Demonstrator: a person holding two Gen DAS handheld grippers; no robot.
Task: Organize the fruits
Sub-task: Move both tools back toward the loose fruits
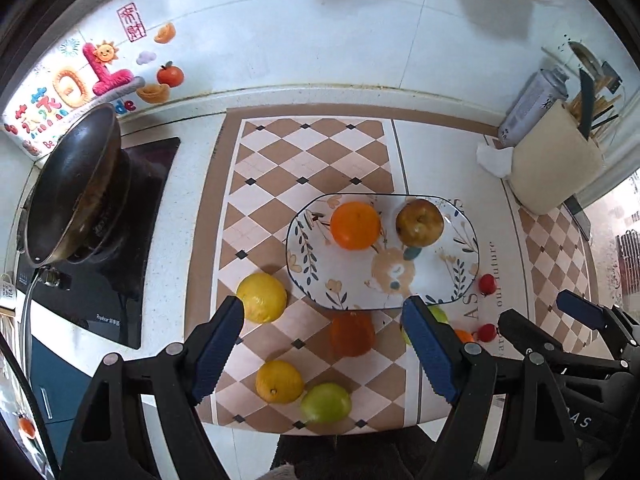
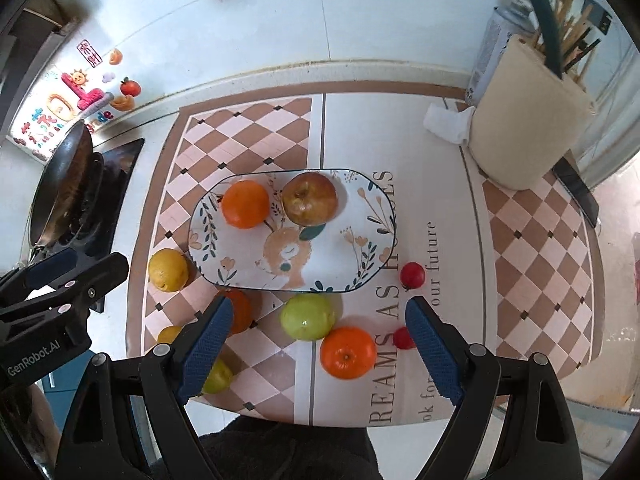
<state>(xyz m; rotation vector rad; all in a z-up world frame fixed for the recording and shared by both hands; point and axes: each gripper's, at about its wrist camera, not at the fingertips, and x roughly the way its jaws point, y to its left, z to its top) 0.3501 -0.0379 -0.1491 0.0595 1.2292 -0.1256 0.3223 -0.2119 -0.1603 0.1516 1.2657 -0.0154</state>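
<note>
Blue-padded and spread wide, the right gripper (image 2: 318, 326) hovers above the table (image 2: 420, 140) holding nothing. A green fruit (image 2: 307, 316) sits squarely between its fingers, with an orange (image 2: 348, 353) just at that fruit's 5 o'clock; I judge the green one the likeliest pick, since the jaws already frame it. The left gripper (image 1: 322, 326) is likewise fully open and empty, poised over a darker orange (image 1: 352, 334) that lies just off the near rim of the floral plate (image 1: 308, 248).

That plate looks like the collecting spot: an orange (image 1: 355, 225) and a brownish apple (image 1: 419, 223) already rest side by side at its 12 o'clock end, leaving the near half free. Still loose on the checked mat (image 1: 280, 168) are two lemons (image 1: 262, 298), another green fruit (image 1: 326, 403) at 6 o'clock, and two small red fruits (image 2: 413, 275) at the plate's 4 o'clock. A wok (image 1: 76, 188) sits far off at 9 o'clock.
</note>
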